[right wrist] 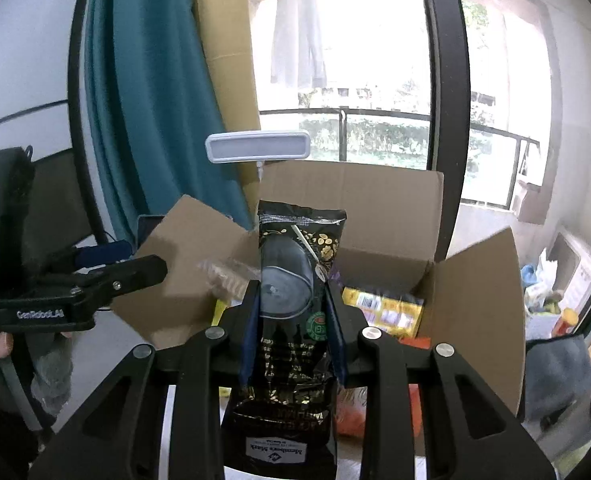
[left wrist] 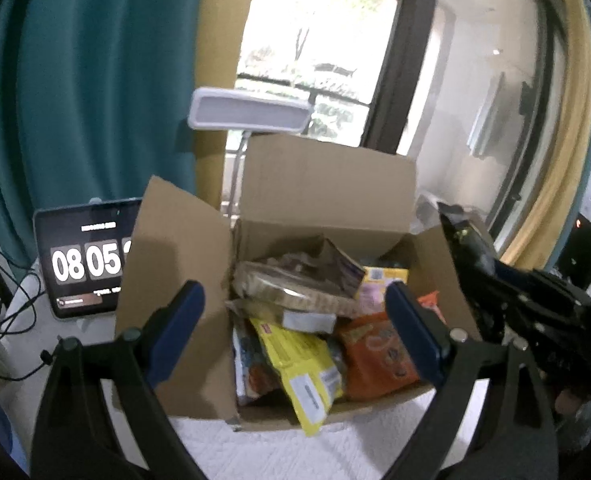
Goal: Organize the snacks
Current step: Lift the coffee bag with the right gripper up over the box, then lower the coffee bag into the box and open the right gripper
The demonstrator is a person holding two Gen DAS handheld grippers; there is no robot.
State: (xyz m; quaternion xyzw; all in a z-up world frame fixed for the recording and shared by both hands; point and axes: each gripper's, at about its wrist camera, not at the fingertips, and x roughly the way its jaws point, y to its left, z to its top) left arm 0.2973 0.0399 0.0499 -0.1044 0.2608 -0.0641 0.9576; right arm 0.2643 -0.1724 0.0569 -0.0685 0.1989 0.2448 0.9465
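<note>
The right hand-held gripper [right wrist: 293, 304] clamps a black snack bag [right wrist: 295, 280] upright above the cardboard box [right wrist: 479, 300], while the left hand-held gripper [left wrist: 295, 304] hangs wide apart and empty.

A lived-in room of a home, beside a balcony.

Tall dark-framed glass doors [right wrist: 441, 92] open onto a balcony with a black metal railing [right wrist: 379, 114], where pale clothes hang to dry [right wrist: 299, 28] and greenery shows beyond. Teal fabric curtains [left wrist: 95, 80] hang beside them. A brown cardboard box with raised flaps [left wrist: 327, 184], full of snack packets, stands on a white textured surface [left wrist: 295, 448], near a dark tablet showing a flip-clock face [left wrist: 83, 260] and a white rectangular lamp head [left wrist: 249, 114].
</note>
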